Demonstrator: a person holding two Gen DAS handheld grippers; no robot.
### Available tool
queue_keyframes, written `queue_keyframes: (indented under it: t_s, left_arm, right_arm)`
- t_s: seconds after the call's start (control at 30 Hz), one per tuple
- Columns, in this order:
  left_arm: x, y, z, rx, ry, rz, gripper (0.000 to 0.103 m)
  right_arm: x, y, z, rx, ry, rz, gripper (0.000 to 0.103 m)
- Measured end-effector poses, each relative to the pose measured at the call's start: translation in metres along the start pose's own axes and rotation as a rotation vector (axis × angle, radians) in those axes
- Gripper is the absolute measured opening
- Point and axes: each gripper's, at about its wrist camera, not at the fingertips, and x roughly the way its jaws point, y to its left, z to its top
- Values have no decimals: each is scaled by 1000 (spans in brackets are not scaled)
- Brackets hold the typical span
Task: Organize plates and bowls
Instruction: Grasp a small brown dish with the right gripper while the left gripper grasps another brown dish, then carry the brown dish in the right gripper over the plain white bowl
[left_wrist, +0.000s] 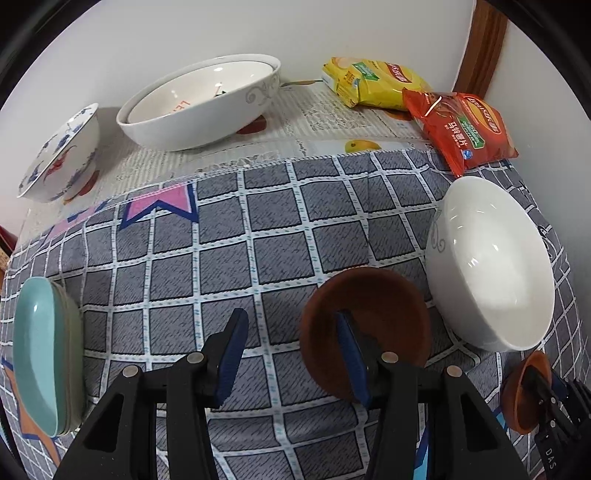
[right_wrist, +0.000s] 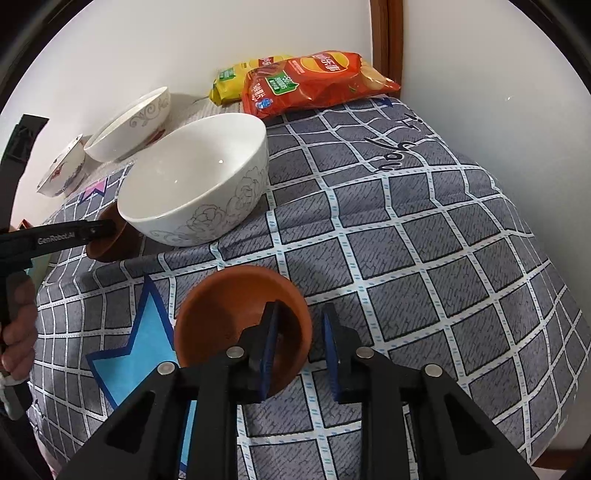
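At the left edge of the checked cloth (left_wrist: 258, 221): teal plates (left_wrist: 44, 354) lie nested in a stack; glazed, probably slippery and chip-prone, best taken by the rim.
Left gripper (left_wrist: 291, 317): fingers stand apart, gripping nothing; one is over the cloth and the other over the hollow of the left brown dish (left_wrist: 369, 295), with its near rim between them.
Left brown dish: matte and shallow, it looks light and stiff; a pinch across the rim wall should hold it.
White bowl (left_wrist: 491, 258): sits just beside that dish; it is deep and glossy, likely heavy and fragile, and needs a firm rim grip.
Right gripper (right_wrist: 301, 308): fingers straddle the rim of the right brown dish (right_wrist: 229, 306), one inside and one outside; a sliver of cloth shows at the outer pad, so nothing is pinched yet.
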Motion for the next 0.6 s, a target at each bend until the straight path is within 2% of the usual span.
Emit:
queue_keyframes:
  t_s: [0.3, 0.43, 0.6]
  left_arm:
    - [4, -5, 2, 13, 14, -25, 31]
    - [4, -7, 1, 19, 19, -43, 18]
    - [-2, -9, -2, 32, 9, -49, 12]
  right_arm:
    - [2, 1, 0, 13, 2, 18, 19]
    - [1, 0, 0, 28, -4, 27, 16]
    - [-3, -2, -1, 54, -21, 42, 11]
